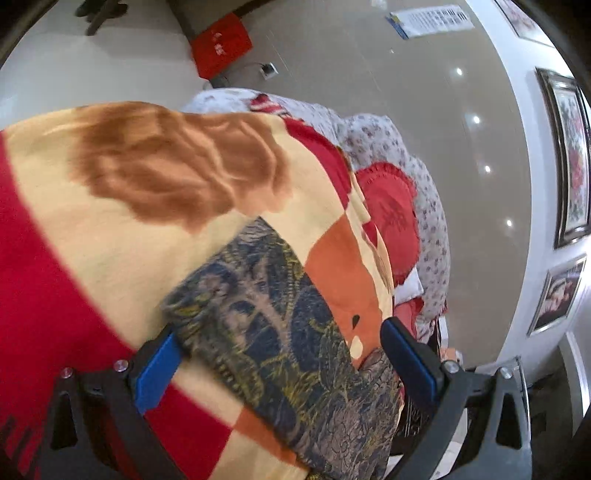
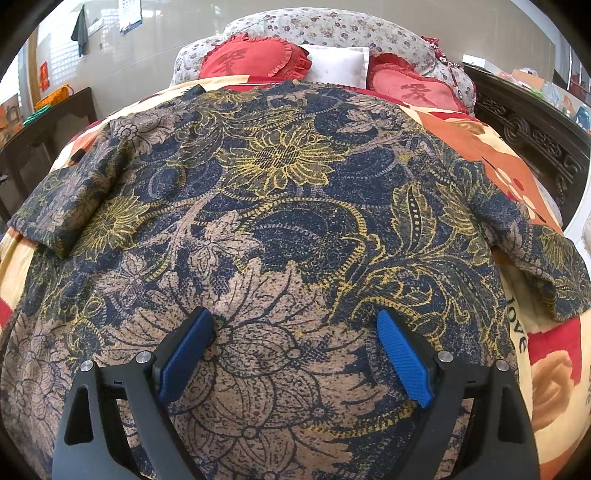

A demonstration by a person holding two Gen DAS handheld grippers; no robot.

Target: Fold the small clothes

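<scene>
Basically nothing is folded yet. Your dark navy, tan and yellow floral-print knit top (image 2: 280,206) lies spread flat on the red, cream and orange patterned blanket (image 2: 550,373) covering the bed, hem toward you, collar toward the head end. Both short sleeves are out to the sides; the one toward the bed's left edge has a slight turn-back at its tip, which I'd not count as a fold.

Your right gripper (image 2: 295,354) hovers over the lower middle of the top, jaws wide apart, nothing between the blue pads (image 2: 404,360). Your left gripper (image 1: 280,365) is at the sleeve near the bed's right-hand side as its camera sees it, jaws also wide apart, with the fabric edge lying between the fingers but not pinched.

Left to do, as I judge it: sleeves in, sides over, then hem up to collar.

Around it: two red heart-shaped frilled cushions (image 2: 255,59), a white square pillow (image 2: 338,66) and a floral-print bolster (image 2: 325,27) at the head end, well clear of the top. A dark carved wooden frame (image 2: 532,136) runs along the bed's right edge. Nothing sits on the top itself; the soft blanket may drag along when you pull the fabric.
</scene>
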